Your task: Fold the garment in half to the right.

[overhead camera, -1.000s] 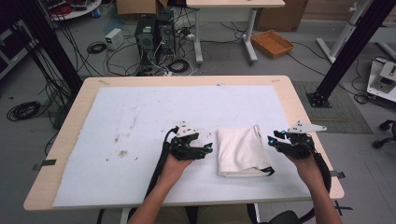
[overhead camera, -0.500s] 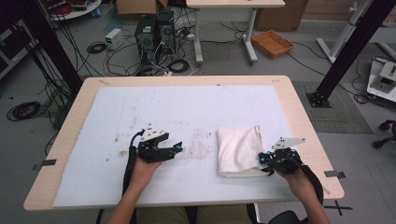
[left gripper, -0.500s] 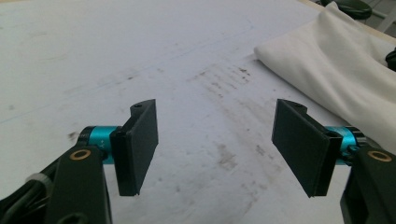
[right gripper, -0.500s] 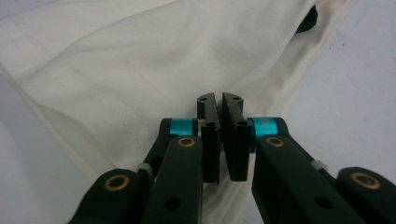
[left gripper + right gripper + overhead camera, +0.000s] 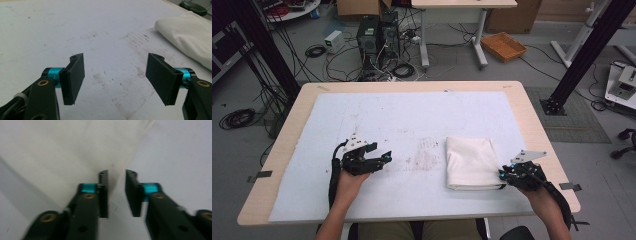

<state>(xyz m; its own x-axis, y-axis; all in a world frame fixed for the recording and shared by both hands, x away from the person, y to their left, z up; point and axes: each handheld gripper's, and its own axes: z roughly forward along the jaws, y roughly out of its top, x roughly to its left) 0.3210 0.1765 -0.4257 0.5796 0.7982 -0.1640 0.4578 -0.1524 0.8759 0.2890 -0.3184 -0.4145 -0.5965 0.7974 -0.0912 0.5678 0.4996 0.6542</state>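
White cloth, folded into a thick rectangle, lies on the right half of the worktop, on the pale stained sheet that covers most of it. Nearest the person, the right gripper sits at the cloth's near right corner. In the right gripper view its fingers stand a narrow gap apart; they have just been opening again after a quick close. The cloth's edge lies just ahead of their tips and nothing is pinched between them, so I judge the corner released or about to be re-taken for a tidier fold.

The left gripper rests well apart from the cloth, over a bare, smudged part of the sheet. Its fingers are spread wide with nothing between them, pointed toward the cloth, which shows at the far right in the left gripper view. It seems parked there, out of the way yet ready to come in for the opposite edge.

Beyond the far edge of the worktop, the floor holds computer towers, tangled cables and a shallow orange tray, none of them involved.
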